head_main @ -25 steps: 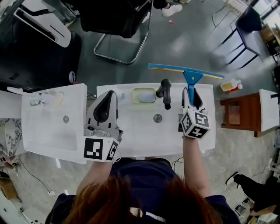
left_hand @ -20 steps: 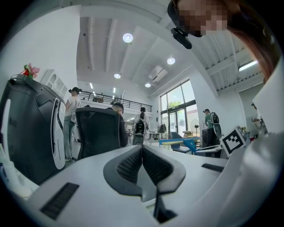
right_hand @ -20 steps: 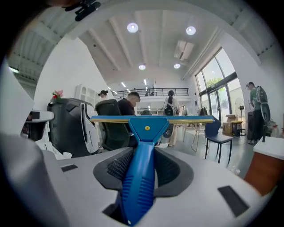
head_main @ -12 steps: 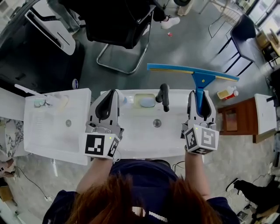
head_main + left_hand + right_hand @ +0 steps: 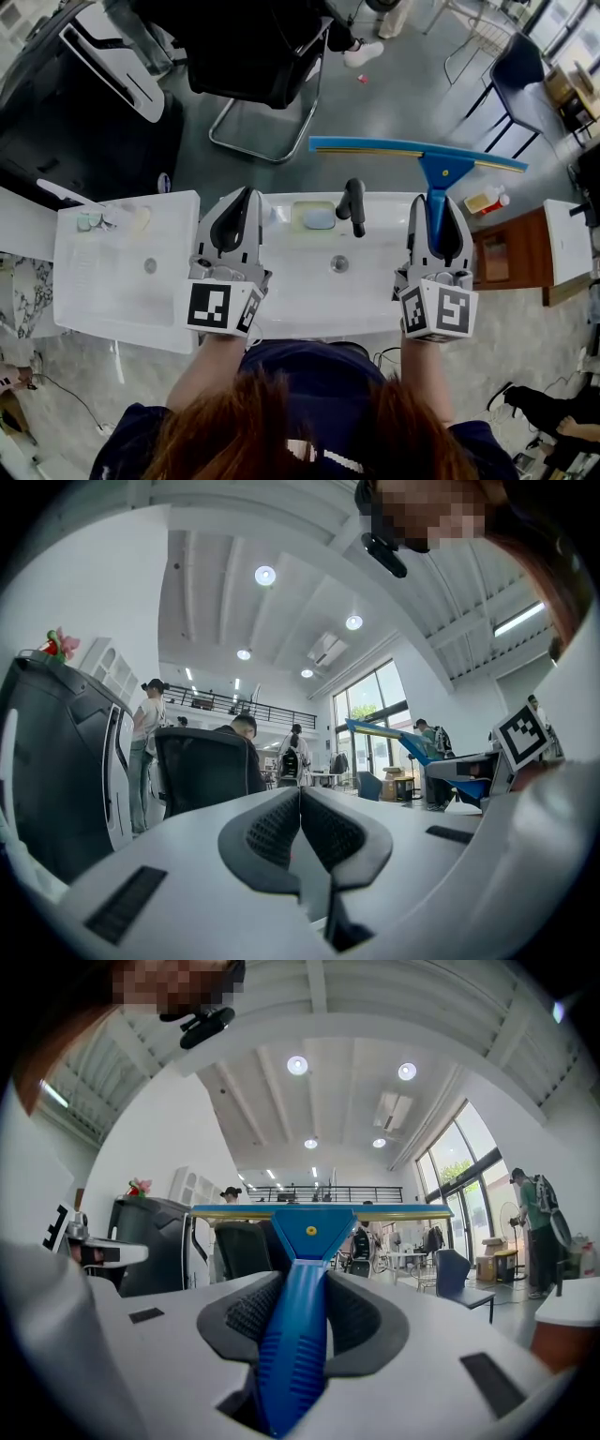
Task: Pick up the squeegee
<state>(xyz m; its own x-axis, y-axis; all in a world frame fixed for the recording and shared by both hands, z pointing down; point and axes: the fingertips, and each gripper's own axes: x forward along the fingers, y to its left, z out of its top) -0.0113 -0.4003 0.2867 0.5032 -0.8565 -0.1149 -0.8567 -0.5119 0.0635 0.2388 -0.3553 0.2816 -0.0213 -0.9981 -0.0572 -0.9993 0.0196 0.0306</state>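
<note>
The blue squeegee [image 5: 441,169] hangs in the air beyond the sink's far edge, its long blade [image 5: 412,150] lying crosswise. My right gripper [image 5: 437,208] is shut on its blue handle [image 5: 298,1335], which runs up between the black pads to the blade [image 5: 319,1212]. My left gripper [image 5: 240,206] hovers over the sink's left part, its jaws closed together with nothing between them [image 5: 300,825]. Both grippers point roughly level, away from me.
A white sink [image 5: 300,300] with a black tap [image 5: 353,204] and a drain [image 5: 339,264] lies below. A soap dish [image 5: 315,217] sits at its back. A second white basin [image 5: 112,281] stands at left, a wooden stand [image 5: 506,255] at right, a black chair [image 5: 253,56] beyond.
Both grippers have risen, the right one more. The squeegee has lifted with the right gripper and now sits farther right and higher over the floor beyond the sink.
</note>
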